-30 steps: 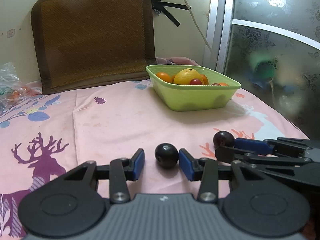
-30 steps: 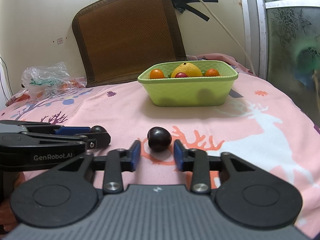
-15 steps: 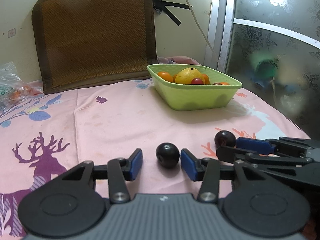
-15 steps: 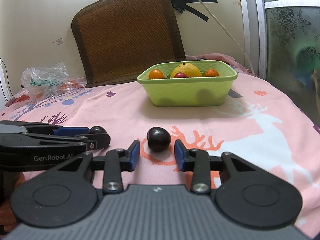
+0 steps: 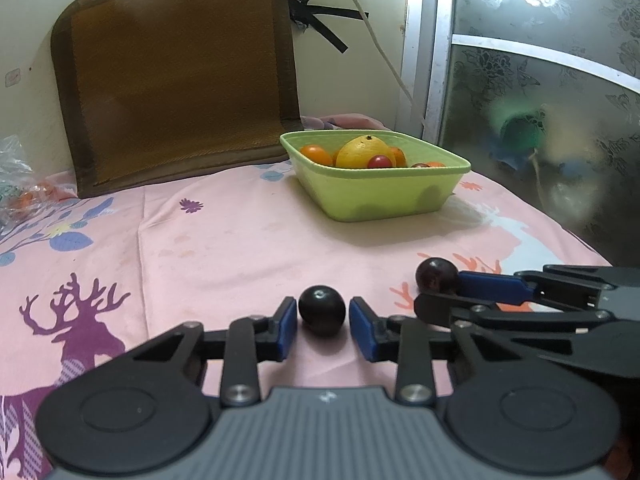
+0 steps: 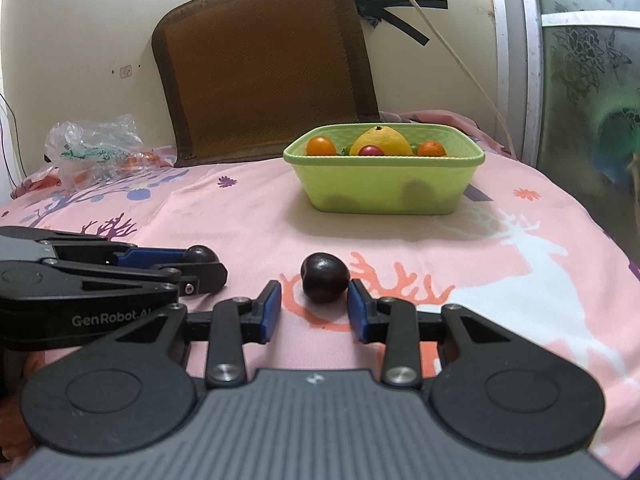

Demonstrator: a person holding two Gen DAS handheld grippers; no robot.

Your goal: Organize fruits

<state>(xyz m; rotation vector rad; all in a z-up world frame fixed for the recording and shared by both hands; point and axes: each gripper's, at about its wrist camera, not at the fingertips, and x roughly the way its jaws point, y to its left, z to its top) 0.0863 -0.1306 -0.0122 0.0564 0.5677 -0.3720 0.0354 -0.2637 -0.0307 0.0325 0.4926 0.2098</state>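
Since a second ago both grippers' pads have drawn in: the left gripper [image 5: 323,325], not yet clamped, brackets one dark plum [image 5: 321,315] on the pink tablecloth [image 5: 240,240], while the right gripper [image 6: 313,308] brackets the other plum [image 6: 324,282], its right pad touching, short of the green fruit basket [image 6: 384,192].

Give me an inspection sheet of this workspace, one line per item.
Surface: pink printed cloth, deer and coral motifs.
Job's things: two dark plums; left plum, right plum; green basket already holding orange, yellow and red fruit.
Clutter: crumpled plastic bag at far left.
Grippers: left gripper and right gripper open, each straddling a plum.
Cables: white cord running down the wall; black tape beside it.
Surroundings: brown woven mat against the wall; frosted glass door.
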